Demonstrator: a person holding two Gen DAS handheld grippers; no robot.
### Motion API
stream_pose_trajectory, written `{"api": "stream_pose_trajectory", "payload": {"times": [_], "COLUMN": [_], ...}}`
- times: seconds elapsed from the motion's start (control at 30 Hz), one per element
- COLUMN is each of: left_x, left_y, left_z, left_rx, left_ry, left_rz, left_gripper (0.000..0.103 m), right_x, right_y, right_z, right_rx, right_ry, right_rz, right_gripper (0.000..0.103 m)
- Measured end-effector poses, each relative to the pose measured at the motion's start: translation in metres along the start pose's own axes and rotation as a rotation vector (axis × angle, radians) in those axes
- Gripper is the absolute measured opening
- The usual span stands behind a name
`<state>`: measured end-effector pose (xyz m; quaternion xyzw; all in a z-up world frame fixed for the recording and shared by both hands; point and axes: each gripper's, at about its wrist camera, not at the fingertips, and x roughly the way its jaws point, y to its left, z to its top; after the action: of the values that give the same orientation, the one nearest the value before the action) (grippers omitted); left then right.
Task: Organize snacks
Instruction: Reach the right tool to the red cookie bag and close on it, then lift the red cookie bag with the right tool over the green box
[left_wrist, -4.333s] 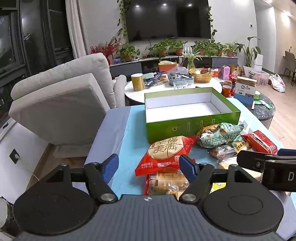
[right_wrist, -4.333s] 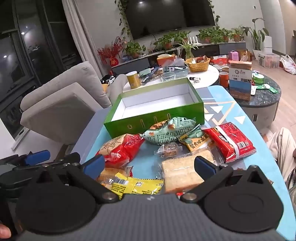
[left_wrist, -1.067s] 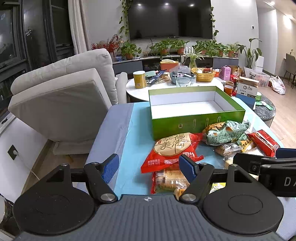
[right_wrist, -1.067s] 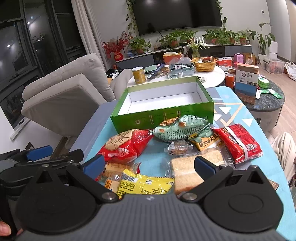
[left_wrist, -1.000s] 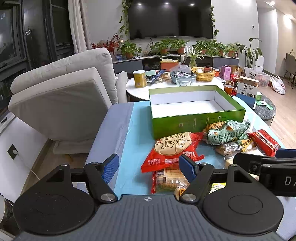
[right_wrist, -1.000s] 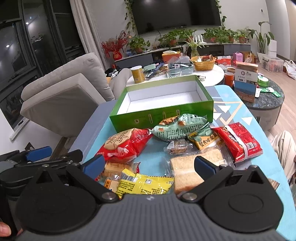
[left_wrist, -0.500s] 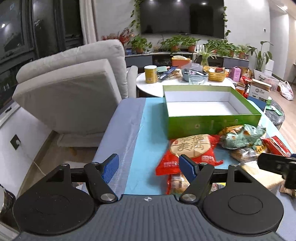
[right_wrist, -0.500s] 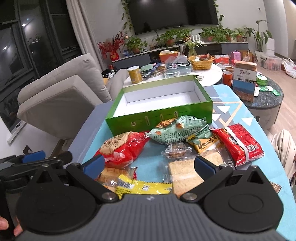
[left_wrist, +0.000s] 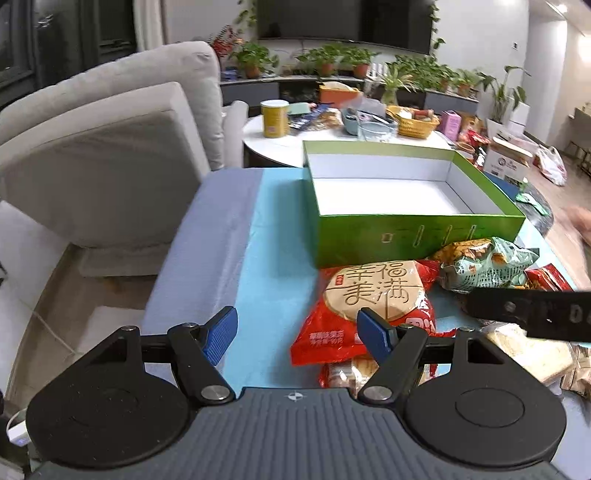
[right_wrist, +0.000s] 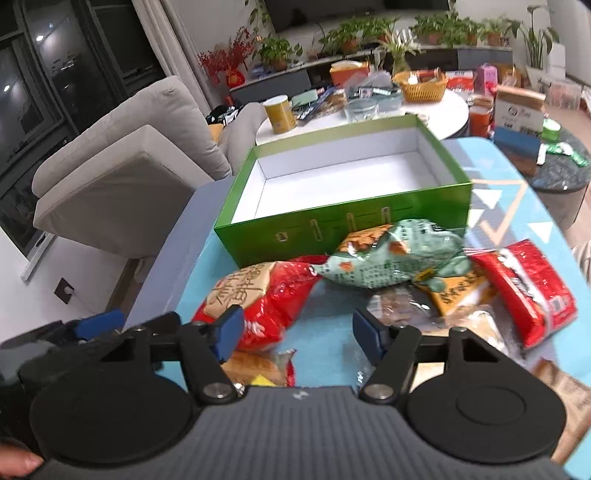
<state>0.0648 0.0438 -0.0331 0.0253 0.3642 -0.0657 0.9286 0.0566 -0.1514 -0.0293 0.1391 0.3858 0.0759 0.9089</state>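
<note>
Snacks, loose pile: red rice-cracker bag (right_wrist: 255, 299) lies just ahead of your right gripper (right_wrist: 295, 332), its near end under the left fingertip; pale green snack bag (right_wrist: 395, 262) beyond, touching it; red packet (right_wrist: 528, 291) ahead to the right. Green box (right_wrist: 332, 225), open, white inside, stands past the pile. Your right gripper: jaws wide, holding nothing. Your left gripper (left_wrist: 297, 330): jaws wide, holding nothing, over blue tablecloth (left_wrist: 273, 258), cracker bag (left_wrist: 373, 295) behind its right fingertip. Grey armchair (left_wrist: 110, 155) far left.
</note>
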Motion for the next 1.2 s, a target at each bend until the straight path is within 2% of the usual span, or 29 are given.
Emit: {"api": "stream_pose_trajectory", "payload": {"times": [0.17, 0.33, 0.57, 0.7, 0.77, 0.83, 0.9, 1.07, 1.2], "left_x": [0.014, 0.029, 0.047, 0.053, 0.056, 0.057, 0.056, 0.044, 0.028], "left_y": [-0.002, -0.006, -0.001, 0.001, 0.0, -0.001, -0.005, -0.006, -0.006], "left_z": [0.006, 0.007, 0.009, 0.008, 0.008, 0.007, 0.006, 0.009, 0.012], "left_rx": [0.032, 0.065, 0.038, 0.025, 0.027, 0.036, 0.043, 0.03, 0.021], "left_ry": [0.011, 0.04, 0.076, 0.091, 0.103, 0.095, 0.086, 0.061, 0.03], "left_rz": [-0.08, -0.111, -0.158, -0.196, -0.225, -0.262, -0.271, -0.319, -0.33], "left_gripper": [0.069, 0.069, 0.069, 0.069, 0.059, 0.049, 0.044, 0.042, 0.042], "right_x": [0.026, 0.043, 0.061, 0.068, 0.072, 0.073, 0.07, 0.062, 0.048], "right_y": [0.002, 0.008, 0.012, 0.008, 0.007, 0.01, 0.012, 0.021, 0.023], "right_z": [0.013, 0.017, 0.02, 0.021, 0.021, 0.021, 0.022, 0.024, 0.026], "right_rx": [0.05, 0.049, 0.051, 0.082, 0.087, 0.077, 0.062, 0.013, 0.012], "right_ry": [0.069, 0.111, 0.138, 0.177, 0.195, 0.193, 0.186, 0.151, 0.117], "right_rz": [0.018, 0.025, 0.02, 0.048, 0.074, 0.085, 0.083, 0.056, 0.069], "right_gripper": [0.058, 0.058, 0.058, 0.058, 0.055, 0.044, 0.041, 0.04, 0.04]}}
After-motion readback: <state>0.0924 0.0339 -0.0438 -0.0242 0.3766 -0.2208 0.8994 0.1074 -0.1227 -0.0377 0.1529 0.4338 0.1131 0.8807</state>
